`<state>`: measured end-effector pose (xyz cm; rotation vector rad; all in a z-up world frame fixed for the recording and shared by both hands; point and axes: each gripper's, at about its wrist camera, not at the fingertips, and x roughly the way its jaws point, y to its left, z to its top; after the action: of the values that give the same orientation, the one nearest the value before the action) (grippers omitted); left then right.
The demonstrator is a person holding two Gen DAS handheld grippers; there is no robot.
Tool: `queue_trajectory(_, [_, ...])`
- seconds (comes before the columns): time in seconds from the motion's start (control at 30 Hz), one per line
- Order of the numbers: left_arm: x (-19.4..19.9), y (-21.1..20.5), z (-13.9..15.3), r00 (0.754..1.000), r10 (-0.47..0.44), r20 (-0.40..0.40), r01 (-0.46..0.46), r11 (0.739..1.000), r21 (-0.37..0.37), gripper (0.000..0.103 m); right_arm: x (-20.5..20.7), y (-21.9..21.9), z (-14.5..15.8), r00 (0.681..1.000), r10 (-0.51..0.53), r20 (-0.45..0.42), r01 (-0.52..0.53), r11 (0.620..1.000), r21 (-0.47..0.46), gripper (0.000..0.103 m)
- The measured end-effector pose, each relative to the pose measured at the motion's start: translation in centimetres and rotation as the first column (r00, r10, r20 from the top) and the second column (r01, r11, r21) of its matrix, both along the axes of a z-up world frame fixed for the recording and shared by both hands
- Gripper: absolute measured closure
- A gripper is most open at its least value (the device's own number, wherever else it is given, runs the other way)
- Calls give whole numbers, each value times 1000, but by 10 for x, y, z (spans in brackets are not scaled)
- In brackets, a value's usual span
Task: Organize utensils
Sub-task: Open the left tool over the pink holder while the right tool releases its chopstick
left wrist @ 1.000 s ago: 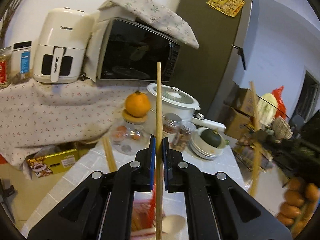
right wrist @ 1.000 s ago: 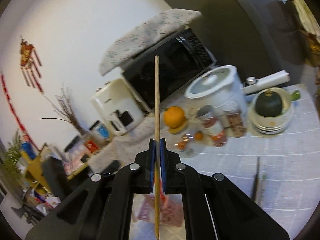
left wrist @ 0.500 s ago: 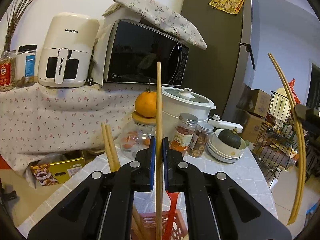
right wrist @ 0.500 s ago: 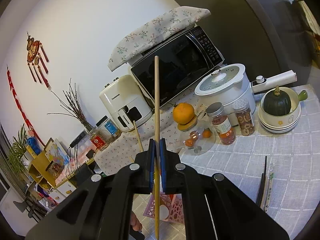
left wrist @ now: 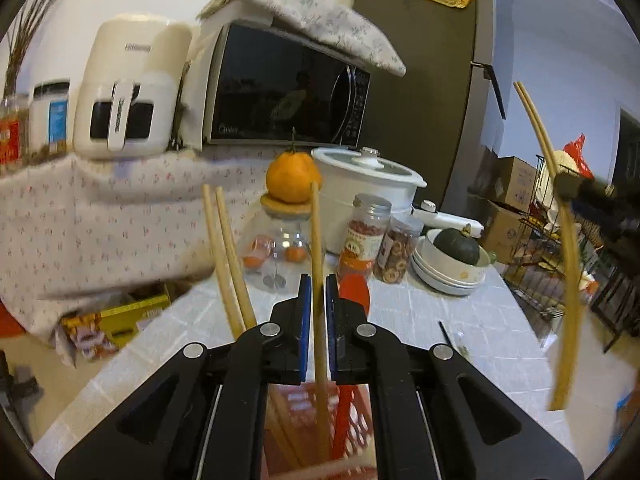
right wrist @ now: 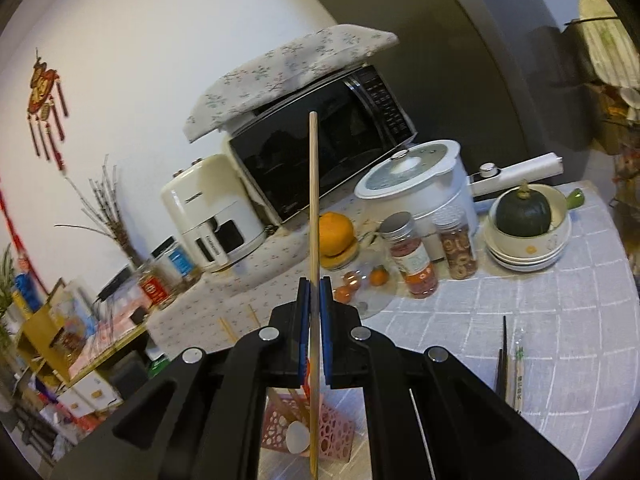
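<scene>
**noodle_fan:** Bottom centre of the left wrist view, the left gripper (left wrist: 315, 312) is clamped on a wooden chopstick (left wrist: 316, 248) standing nearly upright, its lower end already down inside the red holder (left wrist: 296, 412) under the jaws. Two more chopsticks (left wrist: 224, 256) lean out of it at left, beside a red spoon (left wrist: 354, 288).

**kitchen_bot_guy:** And the right one?

**noodle_fan:** Same deal. In the right wrist view the right gripper (right wrist: 314, 312) is pinched tight on a second chopstick (right wrist: 314, 200), upright, low centre of frame, hanging above the pink holder (right wrist: 336, 428). A black pair (right wrist: 502, 356) lies on the table at lower right.

**kitchen_bot_guy:** My tip: keep each stick vertical, let the tip go well into the basket before loosening, or it'll probably tip out over the rim.
</scene>
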<state>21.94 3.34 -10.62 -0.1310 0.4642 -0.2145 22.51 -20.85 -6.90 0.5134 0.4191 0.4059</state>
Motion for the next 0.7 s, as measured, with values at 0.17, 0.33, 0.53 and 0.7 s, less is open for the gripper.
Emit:
queue_trajectory(0.17, [-5, 26, 39, 988, 44, -150, -53, 997, -56, 73, 0, 27, -7, 1000, -28, 10, 29, 999, -31, 98])
queue_trajectory(0.33, [-15, 71, 68, 891, 109, -440, -151, 987, -60, 30, -1, 64, -6, 997, -43, 60, 47, 996, -74, 98])
queue_trajectory(0.53, [-17, 126, 60, 833, 97, -545, -214, 964, -156, 26, -6, 112, -12, 986, -88, 143, 107, 986, -125, 98])
queue_trajectory(0.7, [-11, 144, 54, 805, 68, -589, -239, 947, -217, 26, -1, 140, -33, 973, -156, 172, 189, 962, -196, 98])
